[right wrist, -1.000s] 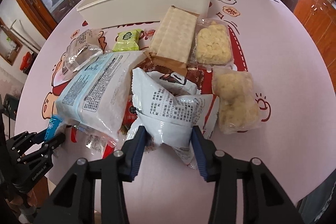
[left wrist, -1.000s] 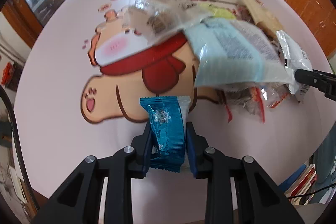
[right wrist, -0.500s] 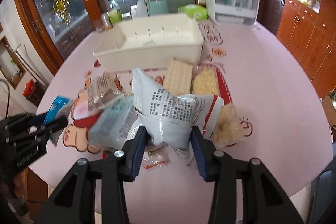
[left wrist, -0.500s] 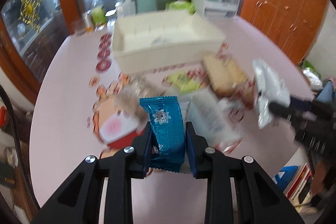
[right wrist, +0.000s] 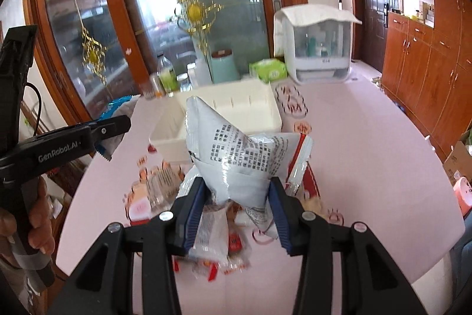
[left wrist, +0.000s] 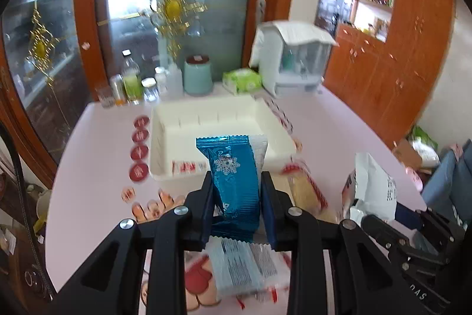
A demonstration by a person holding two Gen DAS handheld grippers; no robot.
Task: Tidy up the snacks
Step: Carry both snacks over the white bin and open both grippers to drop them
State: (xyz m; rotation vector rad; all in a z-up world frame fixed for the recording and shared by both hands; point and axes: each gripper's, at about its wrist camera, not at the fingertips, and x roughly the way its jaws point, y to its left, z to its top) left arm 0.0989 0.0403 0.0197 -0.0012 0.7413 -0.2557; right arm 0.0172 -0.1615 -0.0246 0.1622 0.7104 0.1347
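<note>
- Left gripper [left wrist: 236,197] pinches an upright blue snack packet [left wrist: 233,182] above the tabletop [left wrist: 97,167].
- Right gripper [right wrist: 236,200] clamps a crumpled white bag [right wrist: 236,161] before the white bin [right wrist: 253,111].

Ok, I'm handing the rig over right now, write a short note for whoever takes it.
Left hand-held gripper: shut on the blue snack pack, held in the air.
Right hand-held gripper: shut on the white snack bag, also in the air.
White bin: on the table ahead, nothing visible in it.
Snack pile: loose on the table below the grippers.
Left: drop both packs in the bin, then clear the pile.
</note>
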